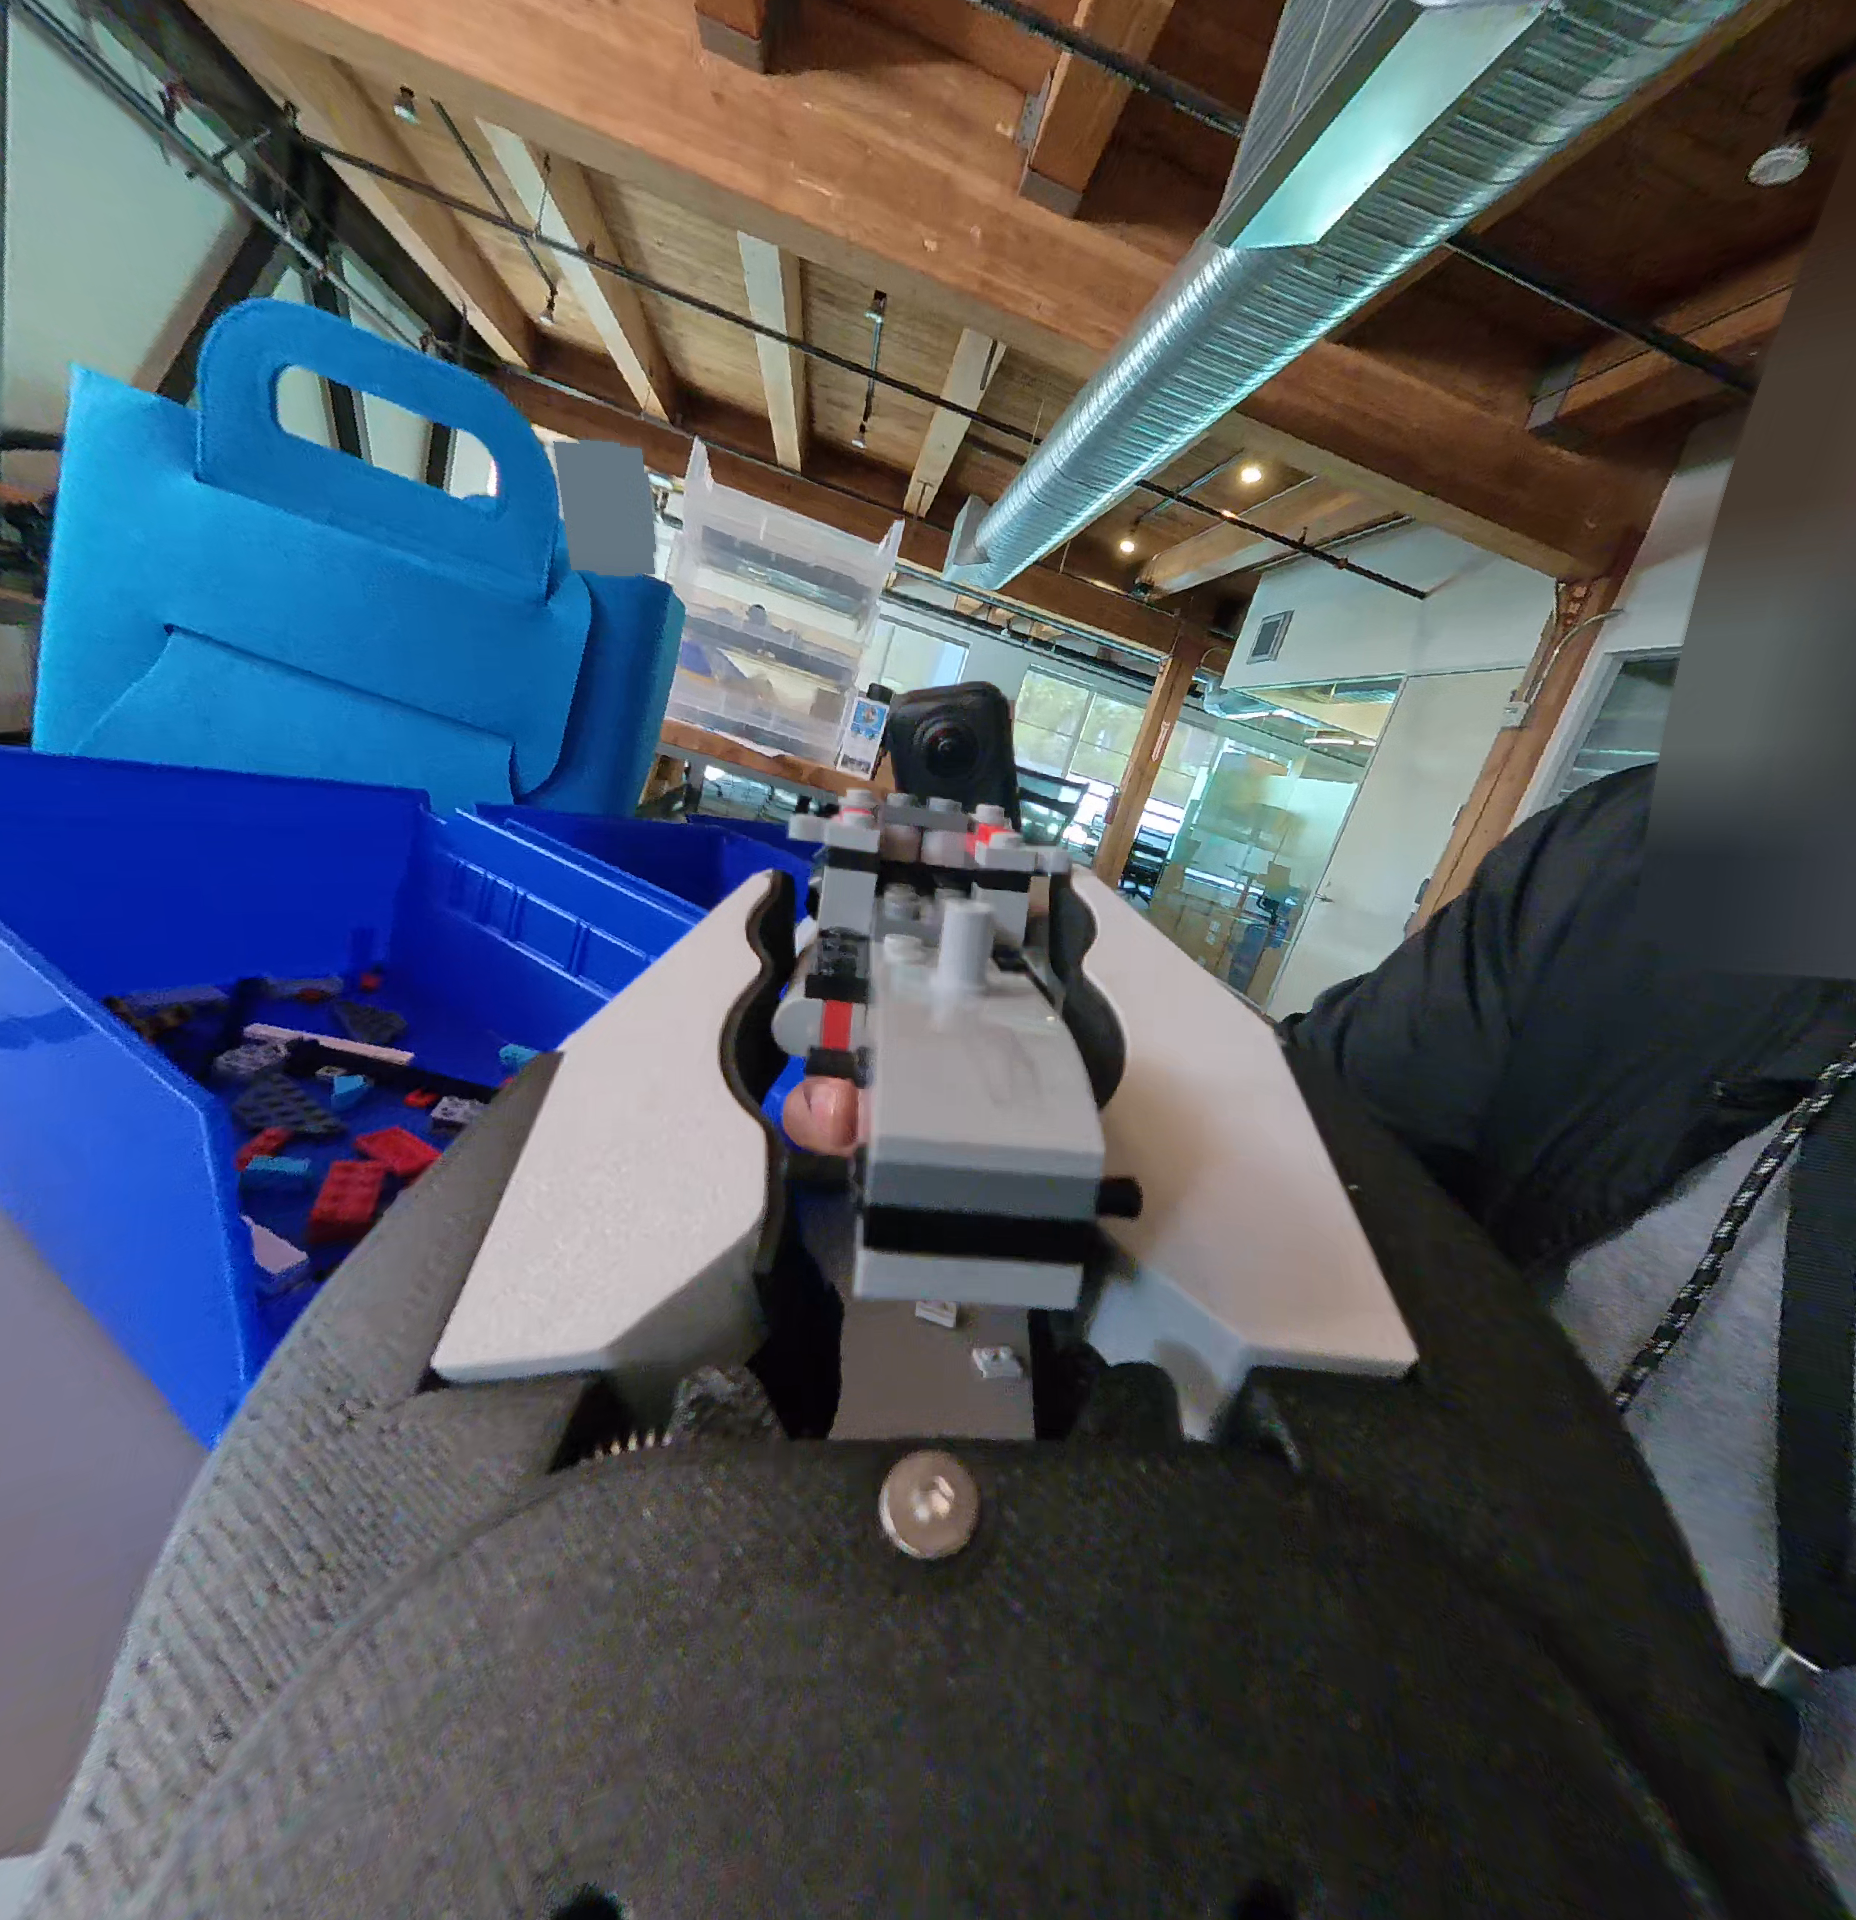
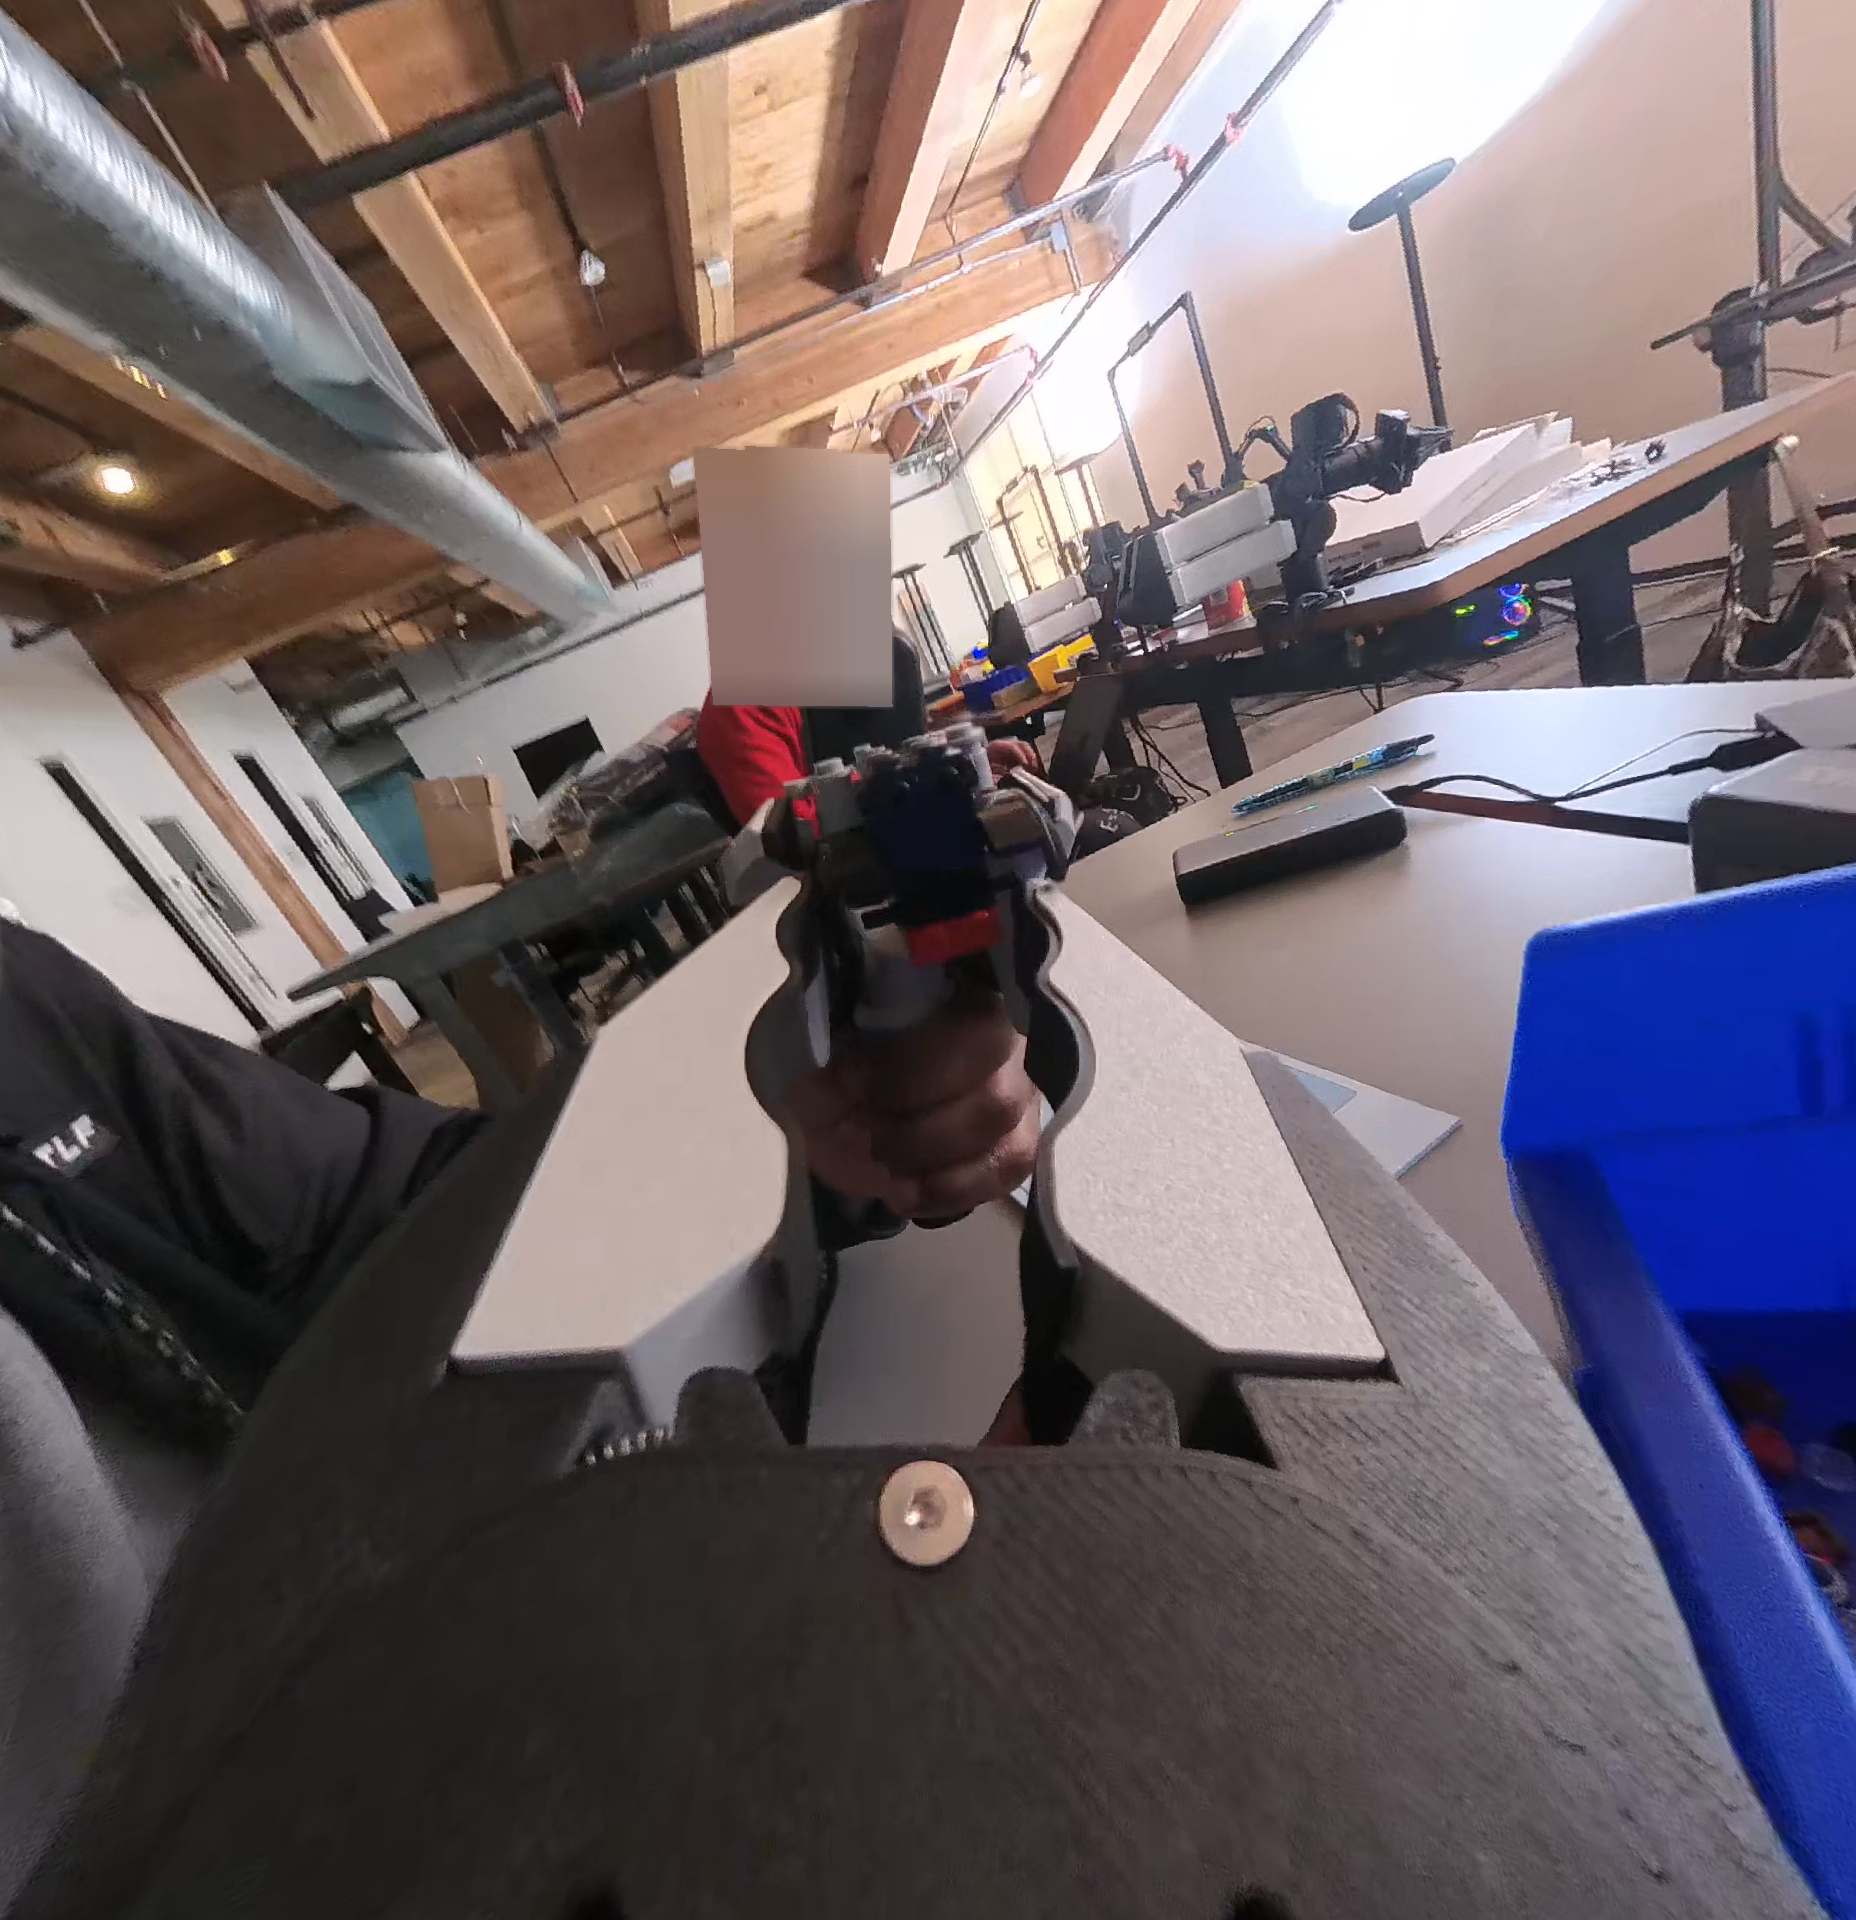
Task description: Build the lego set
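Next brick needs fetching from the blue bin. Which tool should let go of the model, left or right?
Right, probably. The left tool cradles the model along its length; the right tool pinches only one end, and the blue bin sits beside it.

A grey table [image 2: 1506, 935] fills the right wrist view from about two to four o'clock. On it lie a flat black box [image 2: 1293, 842] with a cable, a blue plastic bin [image 2: 1682, 1091] at four o'clock, a pale sheet [image 2: 1350, 1112] near the centre, and grey devices [image 2: 1786, 821] at three o'clock.
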The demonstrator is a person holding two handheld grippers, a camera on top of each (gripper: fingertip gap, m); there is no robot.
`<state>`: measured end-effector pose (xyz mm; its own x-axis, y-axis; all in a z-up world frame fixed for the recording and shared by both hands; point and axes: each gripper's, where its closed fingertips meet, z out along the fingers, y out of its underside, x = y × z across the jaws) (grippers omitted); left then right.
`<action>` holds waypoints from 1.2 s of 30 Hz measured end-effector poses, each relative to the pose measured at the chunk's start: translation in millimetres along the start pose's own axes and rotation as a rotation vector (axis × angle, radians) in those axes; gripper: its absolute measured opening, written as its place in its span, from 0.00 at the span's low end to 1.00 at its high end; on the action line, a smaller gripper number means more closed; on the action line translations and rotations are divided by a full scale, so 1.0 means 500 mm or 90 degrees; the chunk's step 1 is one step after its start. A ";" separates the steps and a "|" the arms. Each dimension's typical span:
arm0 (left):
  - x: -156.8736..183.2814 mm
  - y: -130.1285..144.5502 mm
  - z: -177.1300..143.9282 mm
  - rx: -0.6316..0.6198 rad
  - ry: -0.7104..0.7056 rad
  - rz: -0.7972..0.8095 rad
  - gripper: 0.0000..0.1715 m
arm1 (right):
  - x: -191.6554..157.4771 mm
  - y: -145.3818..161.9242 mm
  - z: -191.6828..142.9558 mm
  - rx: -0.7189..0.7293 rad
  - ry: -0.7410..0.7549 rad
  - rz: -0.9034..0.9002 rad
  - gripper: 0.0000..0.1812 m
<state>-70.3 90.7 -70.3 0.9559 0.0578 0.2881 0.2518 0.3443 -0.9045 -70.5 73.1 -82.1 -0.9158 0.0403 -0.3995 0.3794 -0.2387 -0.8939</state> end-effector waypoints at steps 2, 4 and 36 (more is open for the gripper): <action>-0.003 0.006 0.001 -0.018 -0.002 -0.009 0.29 | 0.005 -0.003 -0.002 0.014 -0.001 0.019 0.21; -0.004 0.013 0.001 -0.035 -0.004 -0.009 0.29 | 0.008 -0.006 -0.003 0.023 -0.003 0.033 0.21; -0.004 0.014 -0.012 -0.087 -0.013 0.025 0.26 | 0.006 -0.053 -0.030 0.100 -0.026 0.007 0.21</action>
<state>-69.5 87.3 -78.9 0.9625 0.0875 0.2567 0.2340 0.2104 -0.9492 -81.2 94.1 -62.8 -0.9176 -0.0012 -0.3976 0.3668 -0.3883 -0.8454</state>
